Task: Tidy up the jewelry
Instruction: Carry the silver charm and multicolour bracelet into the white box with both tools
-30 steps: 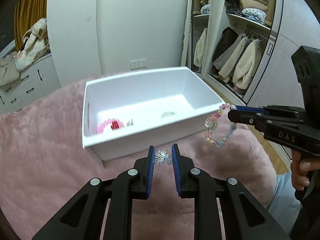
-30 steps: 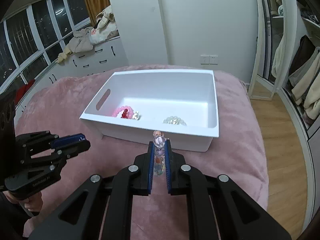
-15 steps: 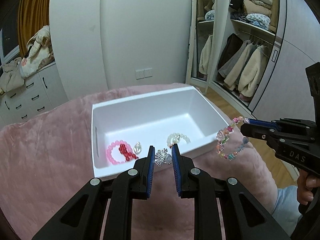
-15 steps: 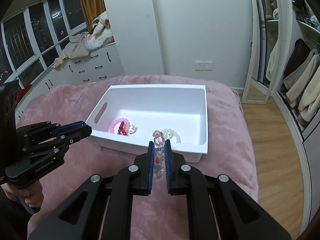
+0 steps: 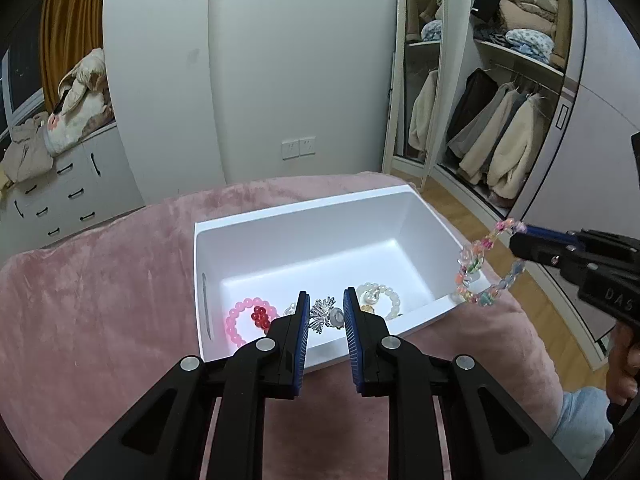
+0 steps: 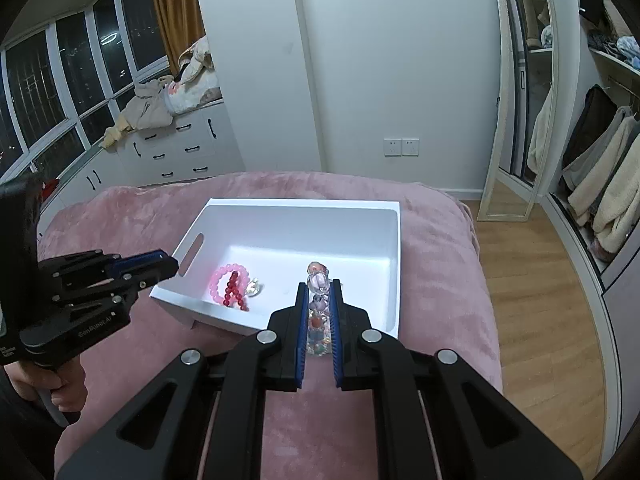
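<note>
Both grippers have risen and advanced, so the white bin [image 5: 308,236] now sits lower in view. Left gripper [image 5: 325,312] is pinched on a silver brooch [image 5: 321,313], hovering over the near wall; right gripper [image 6: 319,304] is clamped on a multicolour bead bracelet [image 5: 486,268] beside the bin's right corner. Each piece should be carried past the rim before the fingers part, released low. Free floor lies toward the back wall, away from the pink bracelet [image 5: 246,320] and pearl bracelet [image 5: 382,294].
</note>
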The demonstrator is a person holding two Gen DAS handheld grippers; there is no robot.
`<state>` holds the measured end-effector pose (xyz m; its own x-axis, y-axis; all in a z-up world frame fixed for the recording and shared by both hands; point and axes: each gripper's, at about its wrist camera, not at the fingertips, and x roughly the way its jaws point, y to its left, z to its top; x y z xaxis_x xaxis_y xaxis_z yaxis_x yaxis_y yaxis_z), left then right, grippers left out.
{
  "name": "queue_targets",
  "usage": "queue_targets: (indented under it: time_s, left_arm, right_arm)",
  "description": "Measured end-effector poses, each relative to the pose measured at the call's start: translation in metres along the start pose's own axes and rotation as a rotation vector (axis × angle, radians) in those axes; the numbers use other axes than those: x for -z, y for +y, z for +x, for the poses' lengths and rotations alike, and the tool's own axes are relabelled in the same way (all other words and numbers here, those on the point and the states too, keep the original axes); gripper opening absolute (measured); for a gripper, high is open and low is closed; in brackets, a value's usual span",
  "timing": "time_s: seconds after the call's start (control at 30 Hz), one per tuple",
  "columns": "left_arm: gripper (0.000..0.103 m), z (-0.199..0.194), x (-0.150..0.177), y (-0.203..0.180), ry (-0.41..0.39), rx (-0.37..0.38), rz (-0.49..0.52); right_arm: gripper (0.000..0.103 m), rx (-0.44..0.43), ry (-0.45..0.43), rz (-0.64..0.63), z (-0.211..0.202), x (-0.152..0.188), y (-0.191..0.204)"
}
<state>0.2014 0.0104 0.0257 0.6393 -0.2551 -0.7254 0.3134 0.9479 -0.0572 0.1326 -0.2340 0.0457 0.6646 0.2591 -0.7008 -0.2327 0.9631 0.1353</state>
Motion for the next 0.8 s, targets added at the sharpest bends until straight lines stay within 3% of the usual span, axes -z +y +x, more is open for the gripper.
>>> queue_targets:
  time_s: [0.8]
  left_arm:
    - [0.022,0.058,-0.021,0.016,0.05,-0.052,-0.024]
  right_arm:
    - [0.01,-0.012,0.035,0.017,0.054,-0.018,-0.022]
